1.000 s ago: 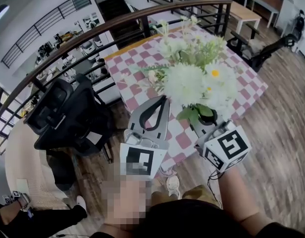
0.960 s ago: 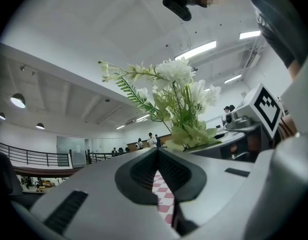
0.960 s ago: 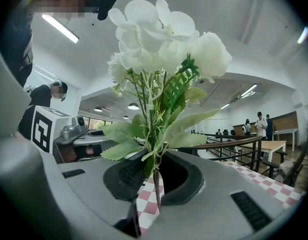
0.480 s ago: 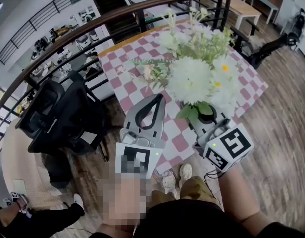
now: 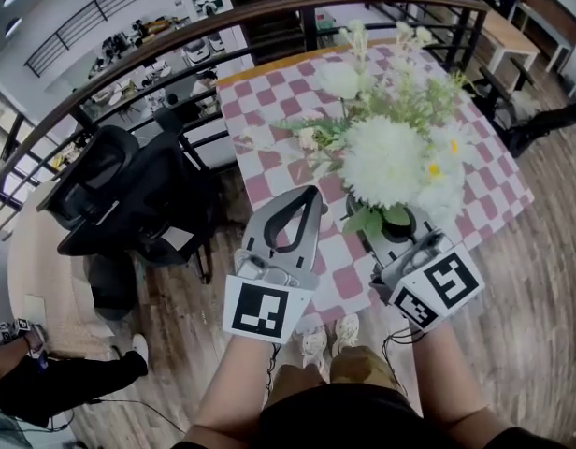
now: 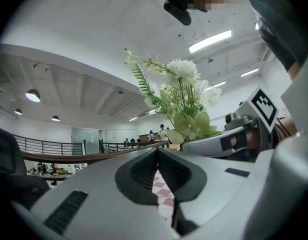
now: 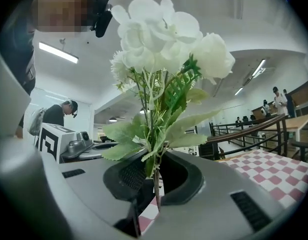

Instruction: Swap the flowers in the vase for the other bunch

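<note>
A bunch of white flowers (image 5: 386,157) with green leaves and a fern sprig stands upright in my right gripper (image 5: 393,221), above the near edge of the pink-and-white checked table (image 5: 269,166). In the right gripper view its thin stems (image 7: 155,176) run down between the jaws, and my right gripper (image 7: 153,156) is shut on them. My left gripper (image 5: 307,195) is level beside it, to the left, jaws together and empty. From the left gripper (image 6: 157,151) view the bunch (image 6: 181,99) rises to the right. No vase and no second bunch show.
A black office chair (image 5: 129,195) stands left of the table. A curved dark railing (image 5: 176,40) runs behind both. A wooden table (image 5: 512,36) is at the far right, and a person (image 5: 45,382) is low at the bottom left. The floor is wood.
Both grippers have travelled together with the bunch and sit slightly lower in the picture. The table and chair have slid right in the view. Neither grip has changed.
</note>
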`<state>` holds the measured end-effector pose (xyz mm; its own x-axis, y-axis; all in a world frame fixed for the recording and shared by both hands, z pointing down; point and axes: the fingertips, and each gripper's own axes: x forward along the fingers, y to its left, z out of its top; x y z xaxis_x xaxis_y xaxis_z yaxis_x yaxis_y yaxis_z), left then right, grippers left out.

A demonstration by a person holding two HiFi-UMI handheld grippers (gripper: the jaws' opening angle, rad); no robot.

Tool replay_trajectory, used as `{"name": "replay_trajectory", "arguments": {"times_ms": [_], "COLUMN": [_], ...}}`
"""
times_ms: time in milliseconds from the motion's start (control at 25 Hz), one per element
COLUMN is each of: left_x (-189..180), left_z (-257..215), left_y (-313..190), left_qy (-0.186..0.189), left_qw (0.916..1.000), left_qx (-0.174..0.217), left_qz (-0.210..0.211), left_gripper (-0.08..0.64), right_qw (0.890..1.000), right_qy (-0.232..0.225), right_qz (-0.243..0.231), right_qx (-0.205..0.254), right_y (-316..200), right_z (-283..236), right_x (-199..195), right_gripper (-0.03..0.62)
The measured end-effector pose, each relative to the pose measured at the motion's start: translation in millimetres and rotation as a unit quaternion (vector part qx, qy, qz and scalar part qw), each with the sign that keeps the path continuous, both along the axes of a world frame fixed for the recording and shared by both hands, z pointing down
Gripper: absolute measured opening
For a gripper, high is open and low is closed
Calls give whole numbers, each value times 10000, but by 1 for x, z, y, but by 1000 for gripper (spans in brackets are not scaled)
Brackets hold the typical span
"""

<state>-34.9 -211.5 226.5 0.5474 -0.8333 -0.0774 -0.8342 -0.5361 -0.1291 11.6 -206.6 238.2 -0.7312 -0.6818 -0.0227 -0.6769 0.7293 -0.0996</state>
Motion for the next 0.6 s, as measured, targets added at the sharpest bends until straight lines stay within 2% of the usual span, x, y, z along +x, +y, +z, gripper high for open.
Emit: {"name": "replay_trajectory", "arguments": {"times_ms": [600], "left_x": [4], "left_z": [34], "left_y": [-23], "left_qy": [-214], "left_qw": [9974], "left_qx": [-236], "left_qz": [-645], "left_gripper": [8], "right_qw": [9973], "right_qy": [-263], "right_qz": [-651], "right_qx": [-225], "right_y": [-36], "right_z": [36], "right_x": [1], "right_gripper": [67]}}
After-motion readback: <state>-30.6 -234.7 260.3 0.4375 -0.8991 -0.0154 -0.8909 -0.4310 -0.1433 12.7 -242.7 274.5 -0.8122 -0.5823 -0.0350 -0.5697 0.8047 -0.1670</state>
